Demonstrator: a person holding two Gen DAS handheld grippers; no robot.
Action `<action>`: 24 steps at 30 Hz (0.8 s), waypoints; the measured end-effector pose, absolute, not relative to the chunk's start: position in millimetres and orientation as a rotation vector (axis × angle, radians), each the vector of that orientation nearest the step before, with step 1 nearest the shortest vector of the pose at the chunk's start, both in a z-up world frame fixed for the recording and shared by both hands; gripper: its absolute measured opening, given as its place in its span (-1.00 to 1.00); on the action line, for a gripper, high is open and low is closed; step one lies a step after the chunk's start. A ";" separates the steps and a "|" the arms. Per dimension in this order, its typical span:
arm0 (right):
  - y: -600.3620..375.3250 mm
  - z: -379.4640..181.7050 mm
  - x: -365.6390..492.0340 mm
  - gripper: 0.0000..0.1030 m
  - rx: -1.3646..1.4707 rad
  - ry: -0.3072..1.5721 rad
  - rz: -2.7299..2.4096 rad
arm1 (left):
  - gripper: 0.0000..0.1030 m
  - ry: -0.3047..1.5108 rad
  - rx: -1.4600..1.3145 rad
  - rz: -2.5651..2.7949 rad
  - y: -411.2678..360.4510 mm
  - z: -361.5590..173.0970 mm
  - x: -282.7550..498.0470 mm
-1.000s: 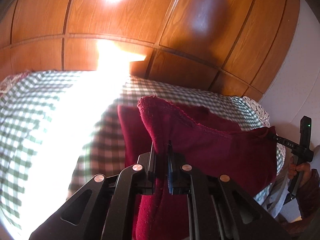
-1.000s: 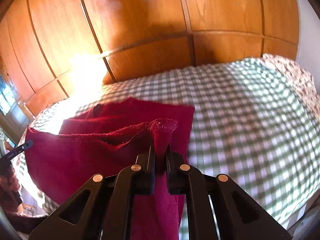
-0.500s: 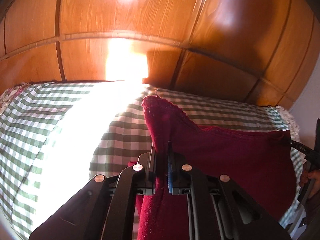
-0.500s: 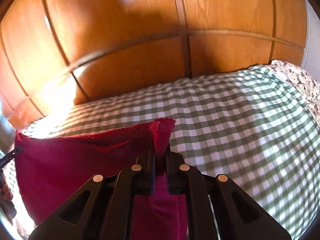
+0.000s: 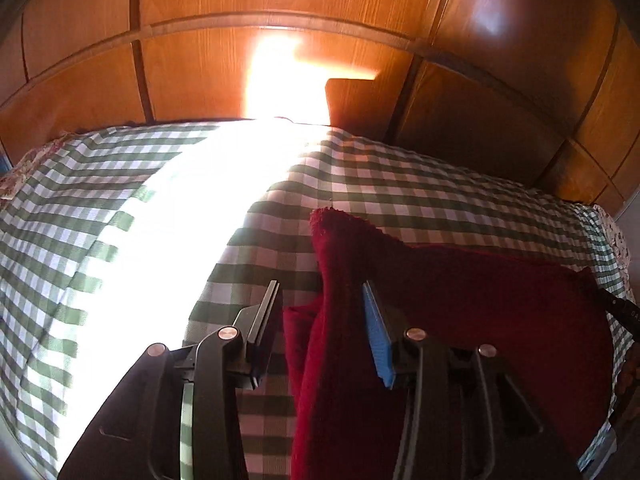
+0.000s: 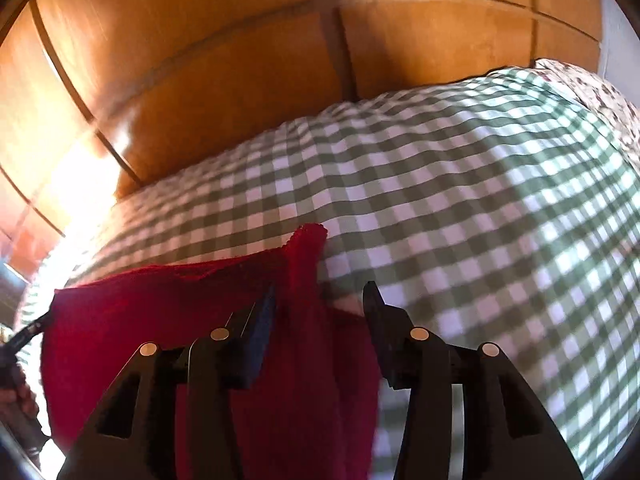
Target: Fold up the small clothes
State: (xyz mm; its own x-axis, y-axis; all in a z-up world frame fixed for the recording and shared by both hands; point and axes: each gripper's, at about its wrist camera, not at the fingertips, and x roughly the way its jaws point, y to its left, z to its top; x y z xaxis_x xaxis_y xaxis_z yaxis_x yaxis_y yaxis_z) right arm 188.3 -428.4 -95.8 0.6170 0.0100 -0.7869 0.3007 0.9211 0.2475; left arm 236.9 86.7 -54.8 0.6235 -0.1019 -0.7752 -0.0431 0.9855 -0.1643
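the risk i see from here is the fold coming undone: the dark red fleece cloth [image 5: 480, 300] stands up in a peaked corner where each of my tools let go, and if a pad drags on the fabric as i pull away, the top layer could slide back or bunch and leave the edges uneven. the soft green-and-white checked bedcover [image 5: 400, 200] gives under it, so the layers may also creep. the cloth lies folded over on itself near the bed edge closest to me, its far edge running across the middle of the cover, well short of the wooden panelled headboard [image 5: 460, 20]. my left gripper [image 5: 320, 300] has just been opening; its jaws stand partly apart, with one raised corner of the cloth between them, leaning against the blue pad while the other pad is clear of it. my right gripper [image 6: 320, 296] has just been opening too, jaws likewise partly apart, the other corner standing in the gap and brushing the left-hand pad, not pinched. neither tool grips anything.
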 end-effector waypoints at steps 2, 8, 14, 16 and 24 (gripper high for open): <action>-433.1 -89.6 159.7 -0.14 0.408 0.889 -0.150 | -0.21 0.871 -0.176 -0.052 85.8 -46.7 215.1; -429.3 -84.4 67.7 -0.14 0.477 0.911 -0.042 | -0.04 0.824 -0.128 -0.126 67.8 -39.9 146.0; -408.2 -112.9 21.2 -0.25 0.495 1.004 -0.014 | -0.02 0.906 -0.051 -0.127 48.5 -67.7 122.1; -397.2 -121.2 20.1 -0.62 0.407 1.026 -0.054 | -0.01 0.919 0.002 -0.091 44.3 -74.2 119.2; -381.8 -107.8 20.5 -0.46 0.282 1.012 -0.131 | 0.14 0.882 -0.161 -0.040 88.9 -58.6 80.1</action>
State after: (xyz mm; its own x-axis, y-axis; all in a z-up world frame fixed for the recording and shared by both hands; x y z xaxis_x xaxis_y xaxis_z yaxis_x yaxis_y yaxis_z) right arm 20.5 -381.8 -107.8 0.5260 0.0220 -0.8502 0.2378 0.9560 0.1718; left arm 80.1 88.9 -58.6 0.6360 -0.1011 -0.7650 -0.0319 0.9871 -0.1569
